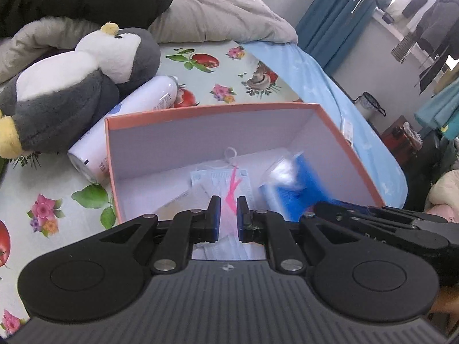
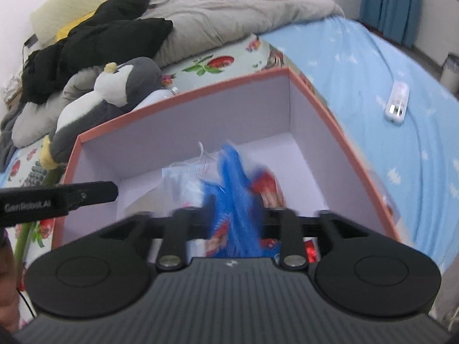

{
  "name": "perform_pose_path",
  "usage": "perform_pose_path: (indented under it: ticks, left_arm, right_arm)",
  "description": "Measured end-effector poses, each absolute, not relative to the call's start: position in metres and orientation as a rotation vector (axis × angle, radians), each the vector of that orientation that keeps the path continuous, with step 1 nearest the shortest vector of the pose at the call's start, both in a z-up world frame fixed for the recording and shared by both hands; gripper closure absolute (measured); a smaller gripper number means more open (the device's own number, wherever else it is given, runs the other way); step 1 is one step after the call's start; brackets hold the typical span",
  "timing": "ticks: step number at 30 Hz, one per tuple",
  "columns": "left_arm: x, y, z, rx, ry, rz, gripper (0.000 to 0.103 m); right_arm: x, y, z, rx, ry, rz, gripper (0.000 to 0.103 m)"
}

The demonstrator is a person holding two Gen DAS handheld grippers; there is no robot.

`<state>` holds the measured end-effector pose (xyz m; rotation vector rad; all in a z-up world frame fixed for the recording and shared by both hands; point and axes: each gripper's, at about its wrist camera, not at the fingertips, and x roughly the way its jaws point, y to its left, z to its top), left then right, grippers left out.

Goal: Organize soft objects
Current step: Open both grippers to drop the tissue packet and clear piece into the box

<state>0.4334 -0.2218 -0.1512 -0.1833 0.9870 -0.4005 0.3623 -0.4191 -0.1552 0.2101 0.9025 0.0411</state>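
Observation:
An open pink-edged cardboard box with white inner walls stands on the bed; it also shows in the right wrist view. My left gripper hangs over the box, shut on a packet of face masks with a pink mark. My right gripper is over the box too, shut on a blue plastic snack packet, blurred by motion; that packet shows in the left wrist view. A grey and white penguin plush lies left of the box, also in the right wrist view.
A white spray can lies between plush and box. A grey duvet and black clothes are piled behind. A white power strip lies on the blue sheet to the right. The bed edge drops off at right.

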Motion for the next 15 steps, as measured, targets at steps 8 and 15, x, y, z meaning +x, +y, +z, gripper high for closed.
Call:
perform_pose_path:
  ticks: [8,15]
  left_arm:
    - [0.419,-0.215,-0.143,-0.160,0.974,-0.398,0.089]
    - [0.374,-0.204,-0.095,-0.141,0.893,-0.414,0.089]
  right_arm:
    - [0.337,-0.411,-0.129,0.210,0.842,0.057,0.057]
    - [0.290,-0.402,-0.085,0.214,0.758,0.066,0.057]
